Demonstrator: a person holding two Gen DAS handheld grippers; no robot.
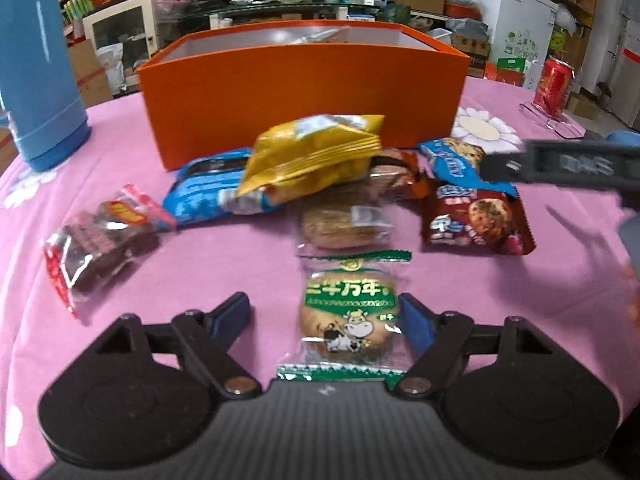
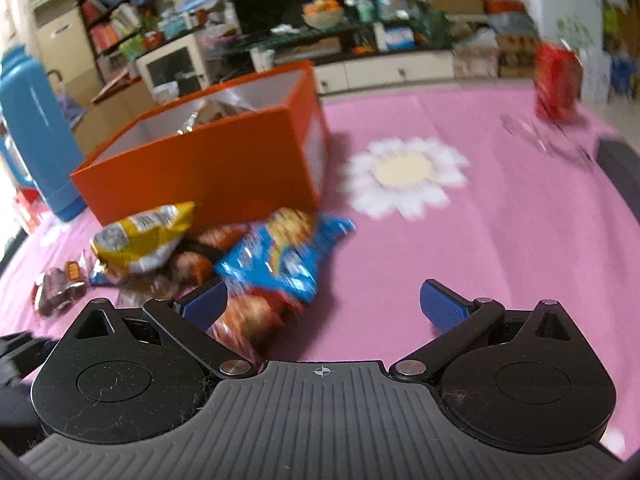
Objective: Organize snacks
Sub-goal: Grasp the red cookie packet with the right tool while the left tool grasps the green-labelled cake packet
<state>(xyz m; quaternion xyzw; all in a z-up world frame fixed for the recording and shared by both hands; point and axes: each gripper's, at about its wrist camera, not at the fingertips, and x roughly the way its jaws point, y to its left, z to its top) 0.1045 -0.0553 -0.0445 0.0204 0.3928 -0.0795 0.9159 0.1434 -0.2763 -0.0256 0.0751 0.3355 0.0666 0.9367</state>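
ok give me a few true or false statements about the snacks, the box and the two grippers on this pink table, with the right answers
1. The green-trimmed biscuit packet lies between the left gripper's fingers. True.
2. The orange box is closed with a lid. False: it is open on top, with some wrappers inside.
3. The yellow bag rests on top of other snacks in front of the box. True.
4. The right gripper is clamped on the red can. False: its jaws are open, and the can stands far off on the table.
5. The tablecloth is plain green. False: it is pink with a white daisy.
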